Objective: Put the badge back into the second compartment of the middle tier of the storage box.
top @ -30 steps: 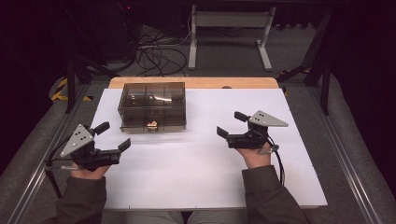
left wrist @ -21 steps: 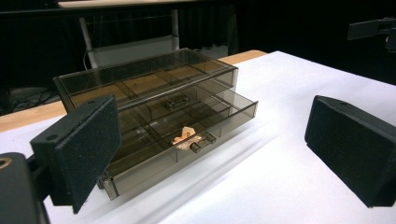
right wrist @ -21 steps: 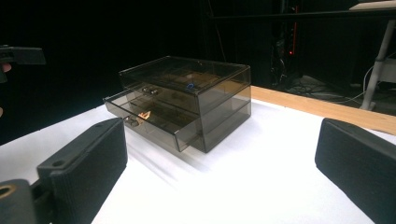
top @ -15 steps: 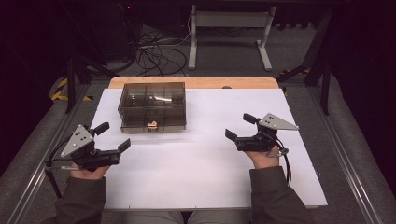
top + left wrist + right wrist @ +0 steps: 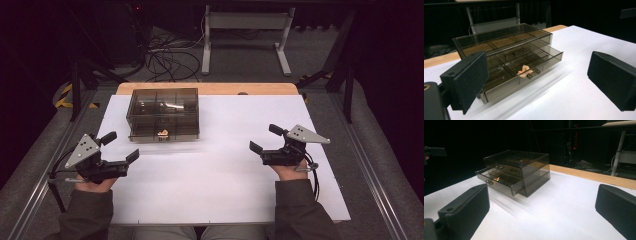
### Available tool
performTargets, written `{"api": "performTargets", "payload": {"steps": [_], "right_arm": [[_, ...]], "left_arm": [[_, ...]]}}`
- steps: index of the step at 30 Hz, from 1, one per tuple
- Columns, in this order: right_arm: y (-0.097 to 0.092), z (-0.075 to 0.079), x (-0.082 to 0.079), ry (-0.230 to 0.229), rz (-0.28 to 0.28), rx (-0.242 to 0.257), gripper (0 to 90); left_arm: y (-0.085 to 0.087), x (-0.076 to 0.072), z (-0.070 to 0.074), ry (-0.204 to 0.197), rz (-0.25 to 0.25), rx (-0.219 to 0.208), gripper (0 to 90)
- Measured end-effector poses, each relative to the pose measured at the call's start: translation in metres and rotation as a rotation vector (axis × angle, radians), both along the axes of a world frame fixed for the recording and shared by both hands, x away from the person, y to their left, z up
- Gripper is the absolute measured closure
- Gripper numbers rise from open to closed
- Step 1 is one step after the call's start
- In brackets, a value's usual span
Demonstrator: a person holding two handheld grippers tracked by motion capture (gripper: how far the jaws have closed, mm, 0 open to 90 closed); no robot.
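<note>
Rightward across the white table (image 5: 215, 185) our right gripper (image 5: 265, 140) has slid, jaws just opening, empty; left gripper (image 5: 123, 146) gapes too. Smoked drawer box (image 5: 163, 114) (lower drawer (image 5: 524, 75) ajar) sits far-left; we should push its knob (image 5: 534, 73) squarely.

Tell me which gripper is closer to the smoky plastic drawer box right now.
Left. The left gripper sits just off the drawer box at its near-left corner, while the right gripper is farther away across bare white tabletop on the box's right.
</note>
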State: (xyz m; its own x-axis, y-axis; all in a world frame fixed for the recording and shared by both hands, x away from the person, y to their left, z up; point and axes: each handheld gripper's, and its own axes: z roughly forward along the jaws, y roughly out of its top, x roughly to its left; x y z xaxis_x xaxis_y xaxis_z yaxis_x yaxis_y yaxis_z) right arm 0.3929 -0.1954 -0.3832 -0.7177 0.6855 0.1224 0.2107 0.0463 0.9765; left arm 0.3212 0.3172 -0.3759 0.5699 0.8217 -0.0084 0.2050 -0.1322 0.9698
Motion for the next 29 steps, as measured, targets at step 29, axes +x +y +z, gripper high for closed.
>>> {"api": "performTargets", "payload": {"steps": [29], "right_arm": [[-0.011, -0.008, -0.003, -0.004, -0.031, -0.023, 0.0]], "left_arm": [[0.002, 0.000, -0.001, 0.002, 0.005, -0.003, 4.4]]}}
